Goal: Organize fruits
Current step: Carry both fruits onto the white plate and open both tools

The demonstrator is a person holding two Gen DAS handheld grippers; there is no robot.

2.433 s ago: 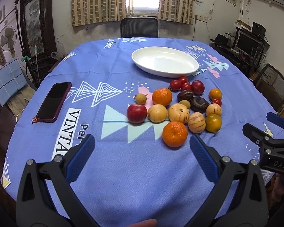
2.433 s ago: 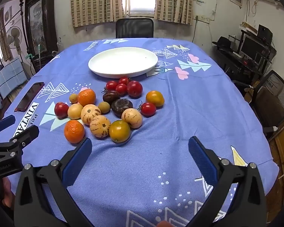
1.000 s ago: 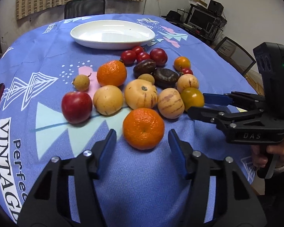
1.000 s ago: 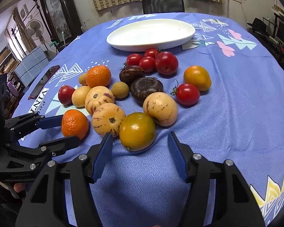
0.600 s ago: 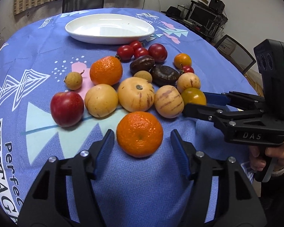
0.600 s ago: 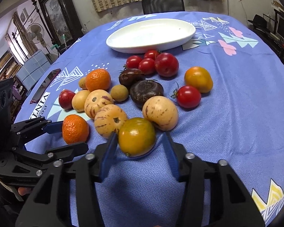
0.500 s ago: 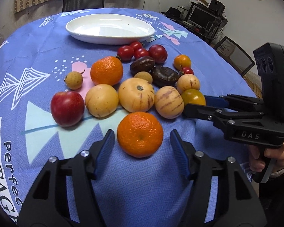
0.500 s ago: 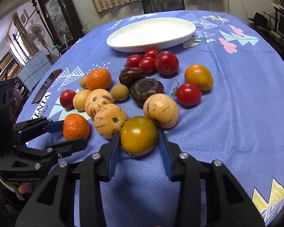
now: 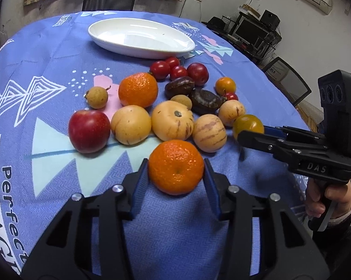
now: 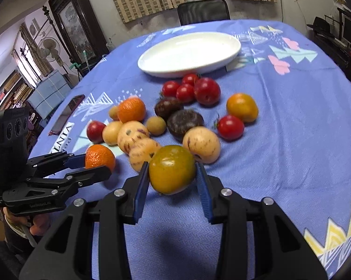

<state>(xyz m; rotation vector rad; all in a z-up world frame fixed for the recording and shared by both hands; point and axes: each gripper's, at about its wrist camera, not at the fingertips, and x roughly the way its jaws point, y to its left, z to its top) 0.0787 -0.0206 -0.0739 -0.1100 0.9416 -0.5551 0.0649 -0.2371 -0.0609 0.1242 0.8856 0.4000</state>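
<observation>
Left wrist view
Left gripper [image 9: 176, 175]: blue pads pressed on both flanks of a mandarin [image 9: 176, 166]; clamped, the fruit at 6 o'clock of the fruit cluster on the blue tablecloth [image 9: 47, 53]
Right gripper [image 9: 251, 133]: enters from 3 o'clock; fingers close around a green-orange tomato [image 9: 247, 122]; a hand [image 9: 324, 201] on its grip
White plate [image 9: 140, 37]: 12 o'clock of the cluster; nothing on it
Red apple [image 9: 89, 130]: 9 o'clock edge of the cluster

Right wrist view
Right gripper [image 10: 173, 179]: pads tight on the green-orange tomato [image 10: 172, 169]; its shadow lies below on the cloth
Left gripper [image 10: 93, 162]: at 9 o'clock; grips the mandarin [image 10: 100, 157]
White plate [image 10: 189, 53]: 12 o'clock; red tomatoes [image 10: 186, 88] just before it
Phone [image 10: 66, 114]: 10 o'clock, well apart from the fruit
</observation>
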